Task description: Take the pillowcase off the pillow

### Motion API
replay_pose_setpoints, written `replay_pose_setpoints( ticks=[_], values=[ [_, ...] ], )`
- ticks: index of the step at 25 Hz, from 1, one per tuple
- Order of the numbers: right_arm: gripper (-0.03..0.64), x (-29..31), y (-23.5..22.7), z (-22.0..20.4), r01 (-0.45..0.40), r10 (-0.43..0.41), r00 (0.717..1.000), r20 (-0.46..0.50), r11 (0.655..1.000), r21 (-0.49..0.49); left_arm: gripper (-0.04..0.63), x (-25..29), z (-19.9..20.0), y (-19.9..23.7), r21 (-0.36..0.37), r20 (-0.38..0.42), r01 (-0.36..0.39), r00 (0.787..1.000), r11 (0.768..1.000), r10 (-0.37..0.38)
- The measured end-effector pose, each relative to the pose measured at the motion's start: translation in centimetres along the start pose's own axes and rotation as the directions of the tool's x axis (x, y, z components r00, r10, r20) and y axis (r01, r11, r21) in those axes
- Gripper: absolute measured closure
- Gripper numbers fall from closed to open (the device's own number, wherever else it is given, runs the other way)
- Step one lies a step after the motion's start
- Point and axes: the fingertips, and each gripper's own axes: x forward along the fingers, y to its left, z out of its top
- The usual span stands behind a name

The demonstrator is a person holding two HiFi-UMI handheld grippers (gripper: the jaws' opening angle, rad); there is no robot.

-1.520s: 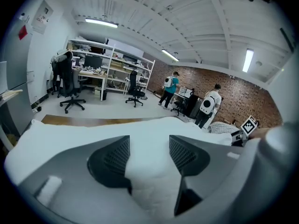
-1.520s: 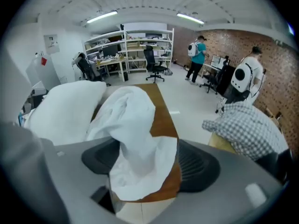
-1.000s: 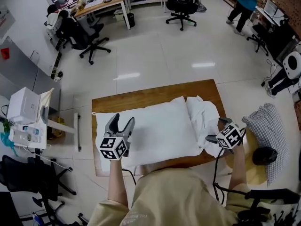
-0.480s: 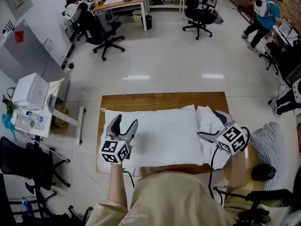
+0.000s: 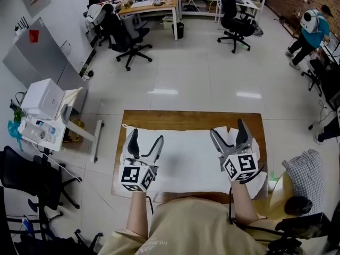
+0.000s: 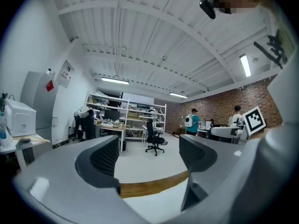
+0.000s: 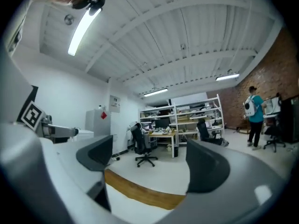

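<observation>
A bare white pillow (image 5: 183, 158) lies flat along the wooden table (image 5: 159, 119). The white pillowcase (image 5: 254, 144) sits crumpled at the pillow's right end, partly hidden by my right gripper. My left gripper (image 5: 146, 138) hovers over the pillow's left part. Its jaws have just been opening and stand wide with nothing between them. My right gripper (image 5: 228, 130) hovers over the pillow's right end, open and empty. Both point away, roughly level. In the left gripper view the table edge (image 6: 149, 185) and the pillow (image 6: 154, 208) show below the empty jaws.
A checked cushion (image 5: 302, 170) rests on a chair to the right of the table. A side table with a white box (image 5: 45, 97) stands to the left. Across the tiled floor are office chairs (image 5: 234, 17), desks (image 5: 151, 4) and a person with a backpack (image 5: 311, 28).
My right gripper rose from the crumpled pillowcase at the table's right end and swung in over the pillow, now pointing away. The left gripper lifted slightly and its jaws spread wider.
</observation>
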Motion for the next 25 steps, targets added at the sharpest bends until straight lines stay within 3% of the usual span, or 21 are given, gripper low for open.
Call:
replay_pose_setpoints(
  ticks=[4,7,10,12,15,25],
  values=[
    [0.141,-0.6,1.1,-1.1,0.054,-0.053,0.998,0.018,0.998,-0.038,0.207,-1.3,0.9,0.3,0.105,0.073,-0.135,0.989,0.985,0.128],
    [0.191,-1.3,1.1,-0.5,0.083,-0.081,0.996,0.034,0.993,-0.082,0.207,-1.6,1.0,-0.3,0.139,0.054,-0.178,0.984,0.974,0.172],
    [0.21,-1.5,1.1,0.8,0.118,-0.112,0.992,0.05,0.982,-0.145,0.207,-1.4,1.7,-0.6,0.146,0.069,-0.164,0.985,0.976,0.155],
    [0.212,-1.5,1.4,1.7,0.131,-0.124,0.991,0.055,0.979,-0.155,0.209,-1.2,1.8,-0.7,0.14,0.04,-0.142,0.99,0.98,0.137],
    [0.212,-1.3,1.7,2.8,0.144,-0.136,0.989,0.063,0.978,-0.148,0.209,-0.2,2.9,-1.0,0.131,0.071,-0.11,0.992,0.985,0.101],
    [0.211,-0.2,2.4,0.7,0.117,-0.12,0.993,-0.011,0.986,-0.12,0.21,0.1,2.1,-0.8,0.114,0.05,-0.1,0.994,0.988,0.095]
  ],
)
